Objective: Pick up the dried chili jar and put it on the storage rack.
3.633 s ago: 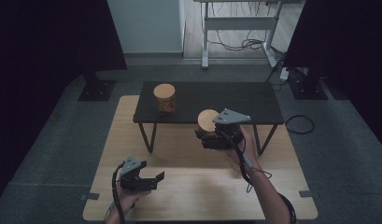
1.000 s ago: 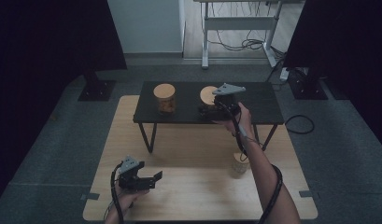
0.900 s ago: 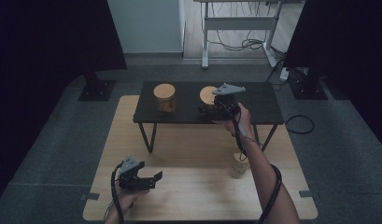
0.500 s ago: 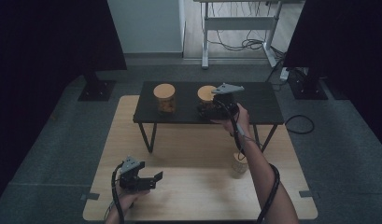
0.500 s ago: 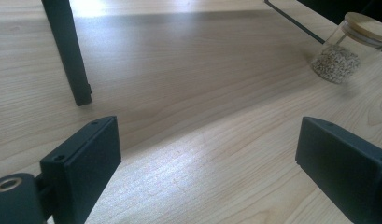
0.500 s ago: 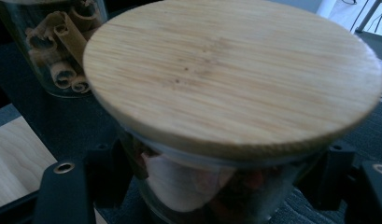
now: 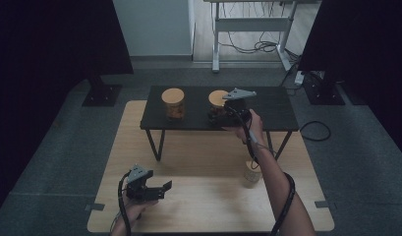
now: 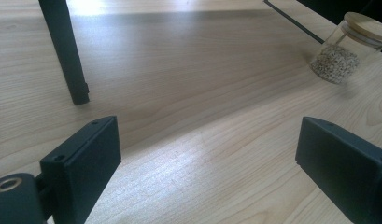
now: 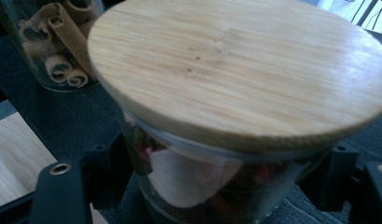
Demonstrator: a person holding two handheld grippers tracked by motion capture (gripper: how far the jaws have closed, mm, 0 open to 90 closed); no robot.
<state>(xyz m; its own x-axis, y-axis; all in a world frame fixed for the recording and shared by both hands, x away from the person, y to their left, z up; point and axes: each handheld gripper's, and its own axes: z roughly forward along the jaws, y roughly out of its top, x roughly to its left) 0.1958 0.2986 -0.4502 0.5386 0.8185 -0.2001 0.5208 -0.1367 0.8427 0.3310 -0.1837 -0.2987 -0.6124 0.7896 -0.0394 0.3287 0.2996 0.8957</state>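
Two jars on far black table (image 7: 270,105). Right gripper (image 7: 219,114) jaws just easing apart, red-filled jar (image 7: 218,98) between them, right of cinnamon jar (image 7: 172,102). Left gripper (image 7: 165,188) wide, empty. Step: release. Next: withdraw without nudging; fetch seed jar (image 7: 251,173), near right.

Both grippers were black: the left gripper (image 7: 165,187) and right gripper (image 7: 215,115) each bore a grey three-cornered plate and trailed a black cable; the forearms were bare.
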